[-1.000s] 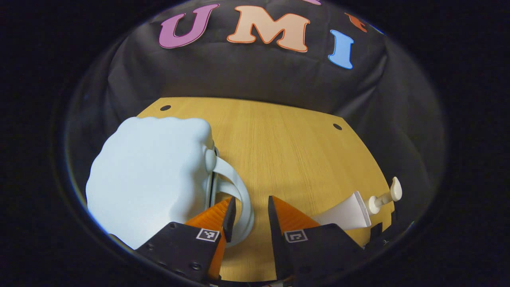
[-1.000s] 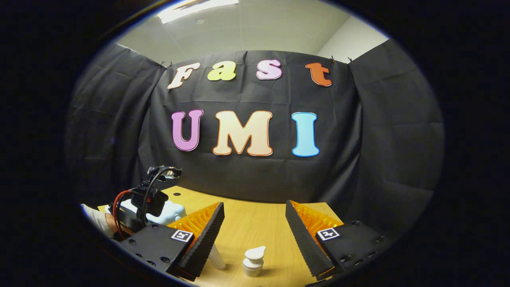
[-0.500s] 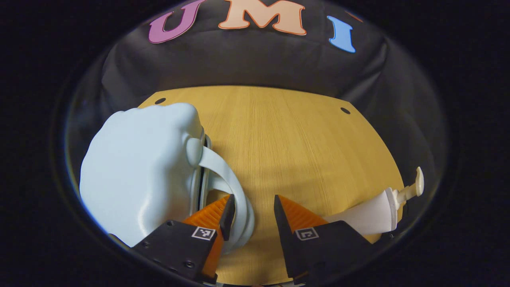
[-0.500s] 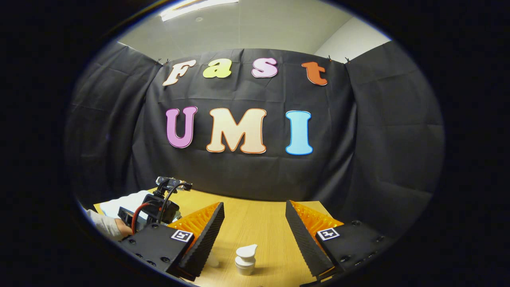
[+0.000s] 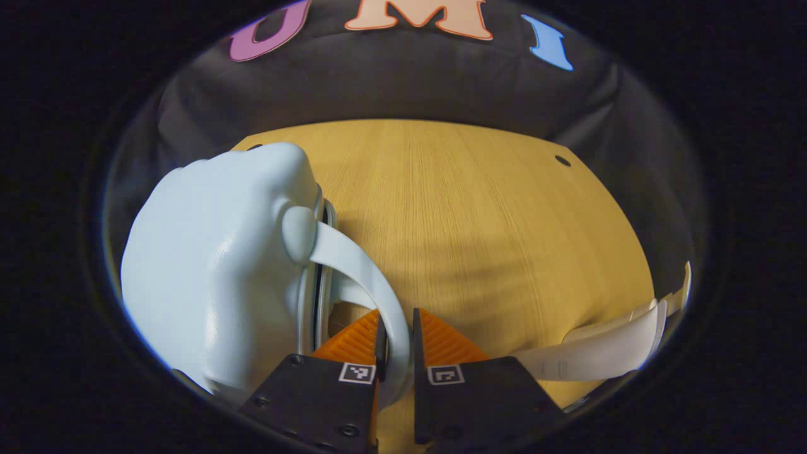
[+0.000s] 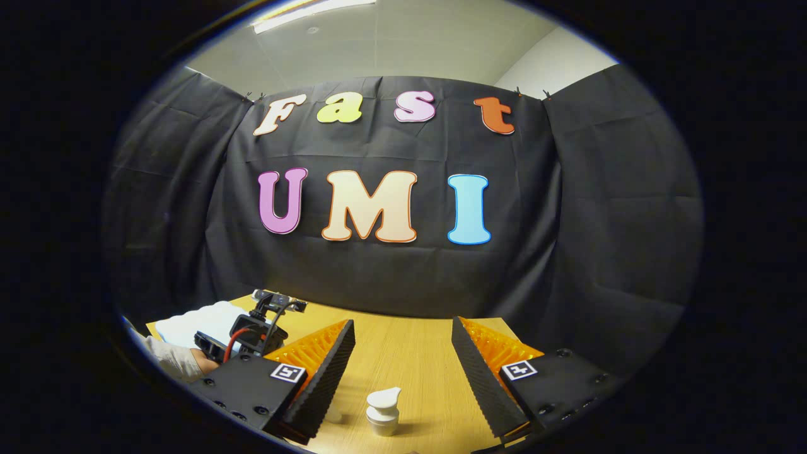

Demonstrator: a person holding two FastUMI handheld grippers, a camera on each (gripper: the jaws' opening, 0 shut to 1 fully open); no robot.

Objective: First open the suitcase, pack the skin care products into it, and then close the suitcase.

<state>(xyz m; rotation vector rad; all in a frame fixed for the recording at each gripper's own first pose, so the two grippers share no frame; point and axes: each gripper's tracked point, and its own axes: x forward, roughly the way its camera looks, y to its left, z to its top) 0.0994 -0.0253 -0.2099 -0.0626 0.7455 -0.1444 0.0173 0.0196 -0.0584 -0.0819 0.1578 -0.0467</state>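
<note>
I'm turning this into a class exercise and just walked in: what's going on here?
A person works two handheld grippers at a wooden table. The left gripper is shut on the handle of a pale blue suitcase, which looks closed. The right gripper hangs open above a white pump bottle. A white tube lies on the table. Nothing looks packed yet.

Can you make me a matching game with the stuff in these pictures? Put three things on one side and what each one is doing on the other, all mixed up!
Things:
1. left gripper
2. right gripper
3. pump bottle

States:
A. standing upright on the wooden table
B. open, holding nothing
C. shut on the handle of the pale blue suitcase

Pairs: 1-C, 2-B, 3-A
</note>
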